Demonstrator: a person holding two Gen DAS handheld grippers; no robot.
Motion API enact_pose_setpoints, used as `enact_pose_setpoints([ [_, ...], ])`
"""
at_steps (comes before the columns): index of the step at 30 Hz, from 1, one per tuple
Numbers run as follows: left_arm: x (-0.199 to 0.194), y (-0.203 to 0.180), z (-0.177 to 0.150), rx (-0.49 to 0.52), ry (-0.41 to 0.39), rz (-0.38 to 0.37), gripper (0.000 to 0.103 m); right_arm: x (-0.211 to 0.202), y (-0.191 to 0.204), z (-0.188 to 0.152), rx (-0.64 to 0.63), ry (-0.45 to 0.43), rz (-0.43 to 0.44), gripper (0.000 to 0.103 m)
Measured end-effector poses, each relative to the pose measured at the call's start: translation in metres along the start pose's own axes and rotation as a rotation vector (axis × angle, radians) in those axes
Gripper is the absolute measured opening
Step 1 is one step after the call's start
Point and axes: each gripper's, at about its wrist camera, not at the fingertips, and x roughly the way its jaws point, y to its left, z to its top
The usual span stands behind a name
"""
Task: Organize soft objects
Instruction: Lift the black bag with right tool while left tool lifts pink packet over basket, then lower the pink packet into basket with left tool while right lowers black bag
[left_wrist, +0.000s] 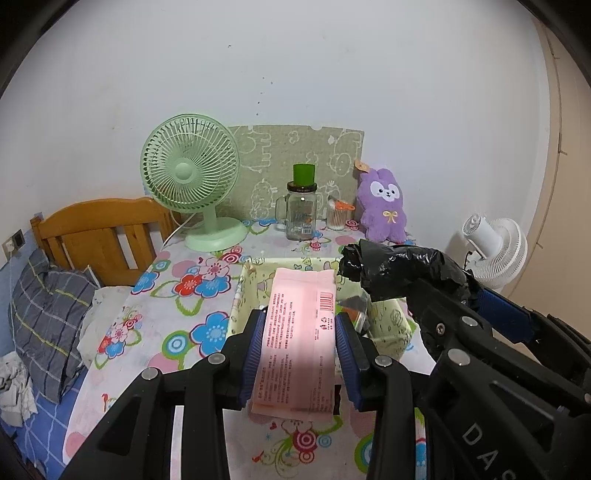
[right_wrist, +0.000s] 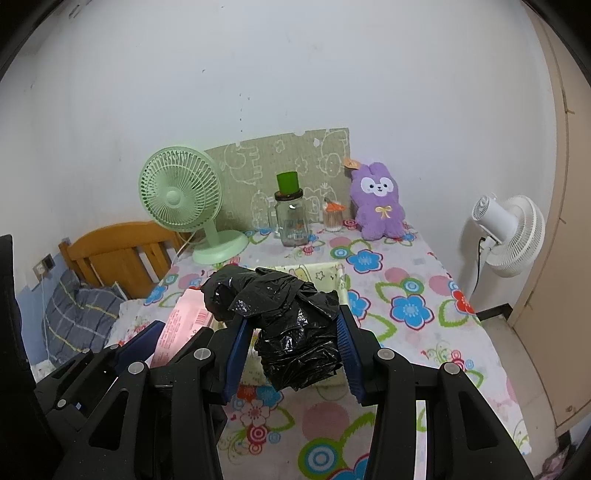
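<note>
Item 1: flat pink plastic packet (left_wrist: 299, 332), printed with small dark text too fine to read and a red barcode near its upper right edge. It lies lengthwise between my left gripper (left_wrist: 300, 352) fingers (left_wrist: 255, 350), both blue pads pressed on its long sides; grasped, held above the pale yellow fabric storage basket (left_wrist: 391, 325).

Item 2: crumpled black plastic bag bundle (right_wrist: 291, 325). It sits between my right gripper (right_wrist: 291, 354) fingers (right_wrist: 349, 350), clamped from both sides, over the same basket.

Item 3: tabletop under a floral-print cloth (right_wrist: 406, 306). At the back stand a mint-green desk fan (left_wrist: 190, 181), a clear glass mug-jar with a green cylinder on its lid (left_wrist: 301, 206), lettering illegible, and a purple plush rabbit (left_wrist: 384, 205).

Visible lettering: "DAS" on the right gripper's body, seen from the left wrist.
</note>
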Motion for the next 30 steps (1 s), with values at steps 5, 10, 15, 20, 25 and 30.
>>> enact_pose_setpoints([
  [5,0.009,0.001,0.007,0.0,0.001,-0.002,0.039,0.012,-0.001,0.008,0.001,-0.001,0.001,0.049],
  [10,0.026,0.003,0.016,-0.003,0.013,-0.004,0.039,0.026,-0.001,0.014,-0.001,0.005,-0.004,0.049],
  [15,0.041,0.004,0.023,0.0,0.019,-0.002,0.039,0.04,-0.001,0.019,0.002,0.011,-0.005,0.049],
  [20,0.053,0.006,0.026,-0.001,0.027,-0.002,0.039,0.056,-0.002,0.023,0.008,0.019,-0.005,0.049],
  [25,0.068,0.007,0.03,0.0,0.041,-0.002,0.039,0.071,-0.003,0.026,0.013,0.026,-0.006,0.049],
  [30,0.086,0.006,0.032,0.001,0.063,-0.008,0.039,0.09,-0.007,0.028,0.019,0.045,-0.006,0.049],
])
